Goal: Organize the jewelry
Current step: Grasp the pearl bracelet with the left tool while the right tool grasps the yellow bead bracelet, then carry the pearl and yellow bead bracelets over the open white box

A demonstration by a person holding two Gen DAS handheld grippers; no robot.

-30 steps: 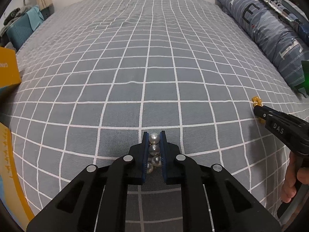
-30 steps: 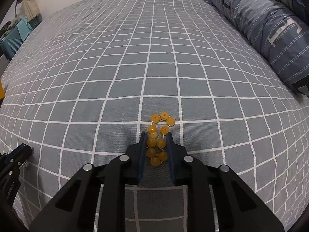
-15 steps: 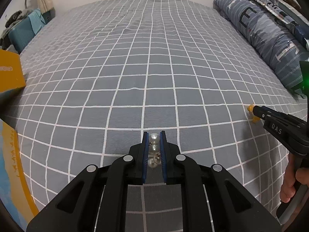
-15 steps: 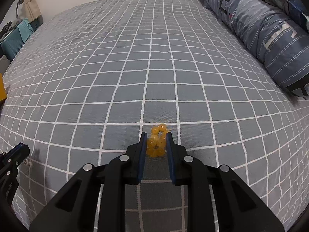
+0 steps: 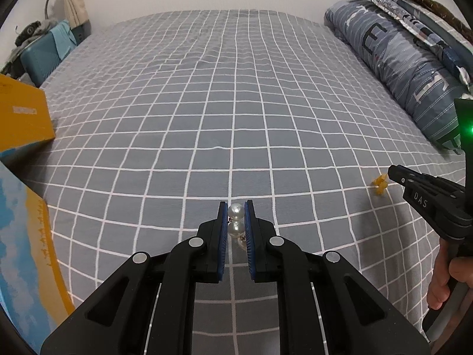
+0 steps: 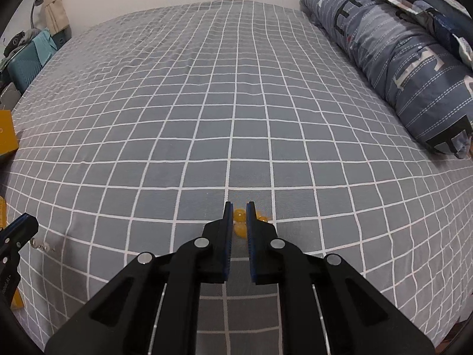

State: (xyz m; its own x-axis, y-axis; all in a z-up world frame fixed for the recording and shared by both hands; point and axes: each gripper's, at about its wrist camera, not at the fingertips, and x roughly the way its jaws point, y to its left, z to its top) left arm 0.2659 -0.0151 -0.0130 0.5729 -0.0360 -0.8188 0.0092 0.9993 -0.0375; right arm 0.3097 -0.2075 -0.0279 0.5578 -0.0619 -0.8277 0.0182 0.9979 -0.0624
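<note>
Clamped between the blue pads of the left gripper: a pearl strand, two beads stacked at the tips, the rest hanging behind and lifted off the sheet. Pinched in the right gripper: a yellow bead bracelet, jaws having just drawn tighter on it, beads bunched at the tips and bulging out past one pad; seen from the left wrist camera dangling clear of the sheet.

Judged early to midway: both pieces picked up, neither yet put away. Left to do: carrying each to a place of storage and letting go. Possibly meant for the yellow box at the left edge of the bed, though its inside cannot be seen.

Below: a bed sheet, grey with a white grid, slightly rippled toward the far end. Along the right edge, a blue patterned pillow. Beyond the far left corner, a teal case with clothes on top, a curtain, a pale wall. At the near left edge, a blue-and-yellow printed board.
</note>
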